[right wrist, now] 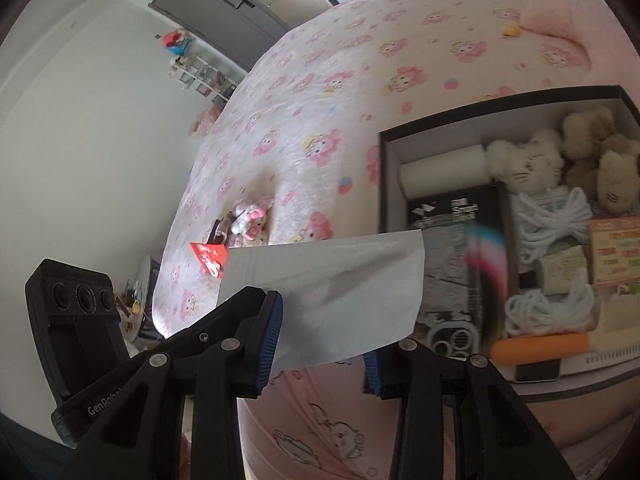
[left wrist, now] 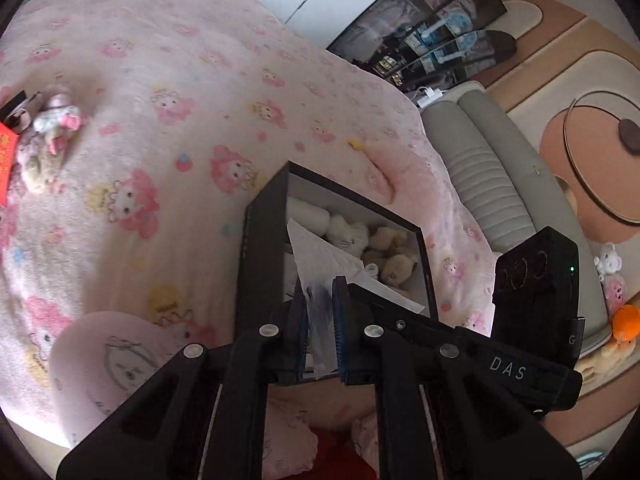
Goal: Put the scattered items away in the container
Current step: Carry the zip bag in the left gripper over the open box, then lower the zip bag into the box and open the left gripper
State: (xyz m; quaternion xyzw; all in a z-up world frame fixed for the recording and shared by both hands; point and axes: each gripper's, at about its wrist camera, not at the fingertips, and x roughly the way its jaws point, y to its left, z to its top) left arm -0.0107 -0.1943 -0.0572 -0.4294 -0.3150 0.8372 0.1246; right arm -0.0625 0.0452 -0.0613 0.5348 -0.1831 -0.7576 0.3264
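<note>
A pink cartoon-print blanket (right wrist: 320, 120) covers the bed. On it lies the black box (right wrist: 384, 168), the landmark for all else. Inside it: one white roll (right wrist: 444, 170), two coils of white cord (right wrist: 554, 212), one white plush cat (right wrist: 528, 160), brown plush toys (right wrist: 600, 160), one orange stick (right wrist: 540, 346). Well away from the box lie one pink plush (right wrist: 250, 216) and one red card (right wrist: 210, 258).

The left gripper (left wrist: 322, 328) is clamped on a white sheet (left wrist: 320, 264) that hangs over the box's near edge. The right gripper (right wrist: 320, 344) stands apart around a pale bag (right wrist: 340, 296) just beside the box; whether its pads press it I cannot tell.
</note>
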